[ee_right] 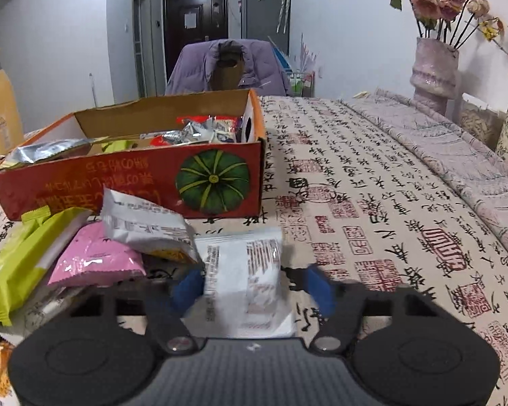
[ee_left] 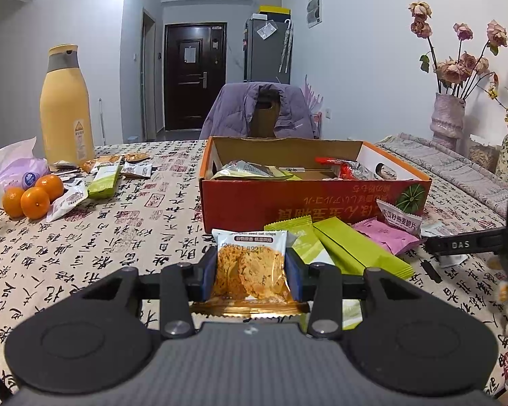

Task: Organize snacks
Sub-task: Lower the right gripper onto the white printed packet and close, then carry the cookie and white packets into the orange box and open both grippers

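1. In the left wrist view only, we see three oranges (ee_left: pixel 34 196) and a yellow bottle (ee_left: pixel 64 108) far left on the table (ee_left: pixel 152 237), well apart from the box (ee_left: pixel 288 203).
2. In the right wrist view only, we see the box's pumpkin print in full and the bare cloth to the right of the box.
3. Left gripper (ee_left: pixel 252 270): clenched on a crisps packet (ee_left: pixel 249 250), with a blue pad pressed to each side. The packet sits just short of the box's near wall.
4. The crisps packet's long axis runs along the fingers. Its printed end points to the box and its gold seam points back to the camera.
5. Right gripper (ee_right: pixel 254 284): a white packet (ee_right: pixel 244 270) lies between the pads on the cloth, near the box's right corner. The left pad touches it and the right pad stands clear (this view is blurred), so we note no grip.
6. The white packet's long axis also runs along the fingers, far end toward the box.
7. Both views show a pink packet (ee_right: pixel 94 260) and green packets (ee_left: pixel 348 250) lying before the box.
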`<state>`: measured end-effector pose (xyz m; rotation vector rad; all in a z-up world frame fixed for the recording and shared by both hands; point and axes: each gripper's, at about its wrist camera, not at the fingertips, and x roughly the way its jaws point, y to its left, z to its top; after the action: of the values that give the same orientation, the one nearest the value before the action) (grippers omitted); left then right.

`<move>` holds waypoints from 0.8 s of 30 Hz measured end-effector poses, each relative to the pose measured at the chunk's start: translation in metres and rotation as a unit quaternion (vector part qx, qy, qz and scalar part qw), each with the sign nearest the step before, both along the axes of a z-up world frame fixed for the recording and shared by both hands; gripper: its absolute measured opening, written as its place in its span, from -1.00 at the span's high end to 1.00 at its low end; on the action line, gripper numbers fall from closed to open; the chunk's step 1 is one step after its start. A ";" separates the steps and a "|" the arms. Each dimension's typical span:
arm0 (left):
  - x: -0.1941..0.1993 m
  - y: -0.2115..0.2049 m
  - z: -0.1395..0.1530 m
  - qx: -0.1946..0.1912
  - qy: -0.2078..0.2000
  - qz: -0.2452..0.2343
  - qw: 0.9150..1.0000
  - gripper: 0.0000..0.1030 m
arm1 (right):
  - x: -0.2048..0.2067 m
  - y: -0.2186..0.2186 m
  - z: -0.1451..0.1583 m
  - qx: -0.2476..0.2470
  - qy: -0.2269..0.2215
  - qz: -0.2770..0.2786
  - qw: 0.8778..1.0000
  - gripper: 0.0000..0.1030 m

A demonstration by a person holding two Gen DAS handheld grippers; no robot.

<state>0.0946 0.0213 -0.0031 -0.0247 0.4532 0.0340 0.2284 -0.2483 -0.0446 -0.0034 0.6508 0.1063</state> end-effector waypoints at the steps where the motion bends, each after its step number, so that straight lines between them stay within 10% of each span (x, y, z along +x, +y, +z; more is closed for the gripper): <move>1: 0.000 0.000 0.000 0.000 0.000 0.000 1.000 0.19 | -0.002 -0.001 0.001 0.000 -0.003 0.002 1.000 0.13; 24: 0.034 -0.011 0.034 0.018 -0.053 -0.004 0.998 0.19 | -0.011 0.009 0.059 0.028 -0.109 0.048 0.993 0.22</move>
<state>0.1288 0.0107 0.0314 0.0102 0.3466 0.0318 0.2178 -0.2392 0.0142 0.0076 0.4296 0.2135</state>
